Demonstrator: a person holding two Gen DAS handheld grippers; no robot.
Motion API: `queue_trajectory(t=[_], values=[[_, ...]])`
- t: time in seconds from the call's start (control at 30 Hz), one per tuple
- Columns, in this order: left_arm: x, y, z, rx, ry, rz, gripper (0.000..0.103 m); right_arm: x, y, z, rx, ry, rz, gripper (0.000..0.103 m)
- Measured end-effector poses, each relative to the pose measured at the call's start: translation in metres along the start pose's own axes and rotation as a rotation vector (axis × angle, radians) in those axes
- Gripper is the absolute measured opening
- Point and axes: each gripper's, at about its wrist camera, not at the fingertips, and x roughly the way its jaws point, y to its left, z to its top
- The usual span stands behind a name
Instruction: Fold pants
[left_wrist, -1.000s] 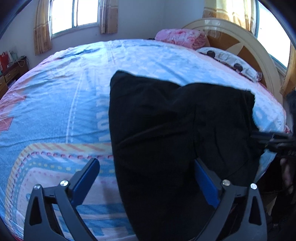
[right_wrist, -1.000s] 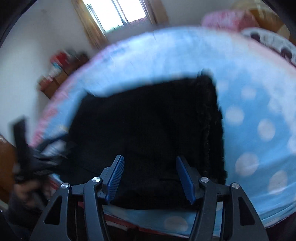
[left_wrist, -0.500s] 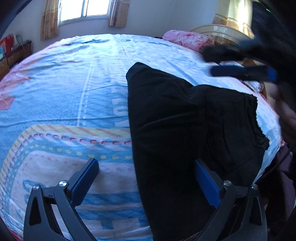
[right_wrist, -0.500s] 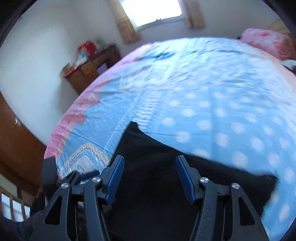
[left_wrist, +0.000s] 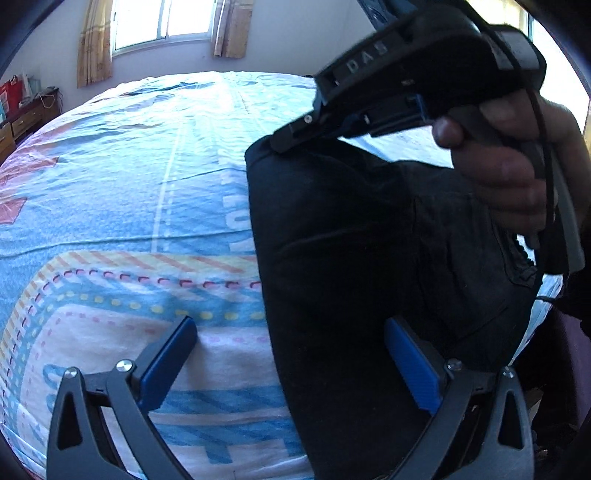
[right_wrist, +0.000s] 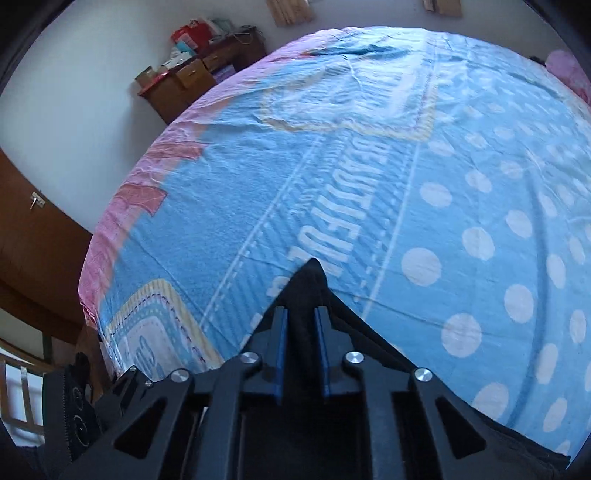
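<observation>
Pants (left_wrist: 362, 258) lie on the bed (left_wrist: 129, 177), a dark, partly folded slab near the edge closest to us, running away toward the middle of the printed sheet. Our right gripper (right_wrist: 300, 332) has just been closing, and its jaws now pinch the far corner of the cloth; in the right wrist view a small black peak sticks out past the blue pads (right_wrist: 280, 339). Our left gripper (left_wrist: 291, 365) hangs over the near end with its jaws wide, one finger above bare sheet, the other above the cloth, holding nothing.

What worries us most is the bite. We judge that the right pads may have caught only the top layer, so lifting the corner would peel the fold apart instead of carrying the stack over. The pinch also looks shallow, close to the tip of the corner, and a quick pull could let it slip out. With the left jaws not pressing anything, the near end is unanchored and the whole bundle may drag across the sheet and skew the next crease.

The cloth is black, matte and soft, with faint creases and a seam visible near the right hand (left_wrist: 517, 177). Its left edge looks straight, while its right edge is ragged and uneven.
</observation>
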Motion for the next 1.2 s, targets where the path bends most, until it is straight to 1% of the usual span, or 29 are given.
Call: queue_trajectory(t=[0.13, 0.17, 0.27, 0.37, 0.43, 0.47, 0.5, 0.53, 0.57, 0.6, 0.63, 0.67, 0.73, 0.77, 0.8, 0.83, 0.9, 0.93, 1.1, 1.13, 1.17, 1.2], values=[[0.000, -0.002, 0.000, 0.000, -0.002, -0.001, 0.103, 0.001, 0.005, 0.010, 0.004, -0.014, 0.000, 0.005], [0.000, -0.002, 0.000, 0.002, -0.003, 0.001, 0.103, 0.001, 0.005, 0.013, 0.007, -0.022, 0.004, 0.002], [0.000, -0.002, -0.002, 0.010, -0.012, 0.003, 0.103, 0.007, 0.004, 0.019, 0.010, -0.019, -0.010, 0.002], [-0.001, -0.003, -0.003, 0.020, -0.010, 0.000, 0.103, 0.018, -0.001, 0.019, 0.010, 0.009, -0.012, 0.002], [-0.002, -0.002, -0.003, 0.022, -0.009, -0.005, 0.103, 0.017, -0.005, 0.018, 0.002, 0.011, 0.029, 0.003], [-0.002, -0.002, -0.004, 0.027, -0.006, -0.005, 0.103, 0.014, -0.011, 0.018, 0.023, 0.013, 0.057, 0.005], [-0.003, -0.003, -0.004, 0.030, -0.003, -0.003, 0.103, 0.014, -0.014, 0.019, 0.036, 0.021, 0.071, 0.014], [-0.003, -0.003, -0.004, 0.031, 0.000, -0.004, 0.103, 0.013, -0.017, 0.021, 0.042, 0.033, 0.080, 0.036], [-0.004, -0.002, -0.005, 0.030, 0.002, -0.006, 0.103, 0.012, -0.018, 0.022, 0.036, 0.053, 0.095, 0.047], [-0.004, -0.002, -0.007, 0.034, 0.004, -0.007, 0.103, 0.013, -0.016, 0.022, 0.029, 0.064, 0.106, 0.054], [-0.005, -0.001, -0.008, 0.037, 0.004, -0.008, 0.103, 0.013, -0.013, 0.022, 0.009, 0.084, 0.122, 0.054], [-0.006, -0.001, -0.009, 0.039, 0.003, -0.010, 0.103, 0.014, -0.007, 0.023, -0.024, 0.100, 0.120, 0.054], [-0.006, -0.001, -0.011, 0.047, 0.001, -0.011, 0.103, 0.020, 0.000, 0.023, -0.067, 0.126, 0.088, 0.053], [-0.007, -0.001, -0.012, 0.050, 0.001, -0.011, 0.103, 0.024, 0.002, 0.023, -0.072, 0.141, 0.076, 0.048], [-0.007, -0.001, -0.013, 0.055, 0.000, -0.014, 0.103, 0.029, 0.003, 0.023, -0.077, 0.158, 0.057, 0.031], [-0.008, 0.000, -0.013, 0.056, 0.001, -0.017, 0.103, 0.034, 0.005, 0.023, -0.086, 0.175, 0.035, 0.030], [-0.009, 0.000, -0.014, 0.058, 0.005, -0.025, 0.103, 0.038, 0.008, 0.022, -0.095, 0.168, 0.042, 0.021], [-0.010, 0.000, -0.014, 0.061, 0.007, -0.026, 0.103, 0.037, 0.011, 0.022, -0.099, 0.159, 0.040, 0.018], [-0.008, 0.008, -0.013, 0.072, -0.003, -0.023, 0.103, 0.035, 0.026, 0.025, -0.138, 0.100, 0.028, 0.014], [-0.007, 0.009, -0.013, 0.074, -0.005, -0.024, 0.103, 0.040, 0.024, 0.026, -0.132, 0.101, 0.014, 0.014], [-0.008, 0.009, -0.013, 0.076, -0.007, -0.023, 0.103, 0.051, 0.016, 0.026, -0.099, 0.125, 0.016, 0.014], [-0.008, 0.010, -0.013, 0.077, -0.007, -0.025, 0.103, 0.054, 0.011, 0.026, -0.080, 0.126, 0.035, 0.014]])
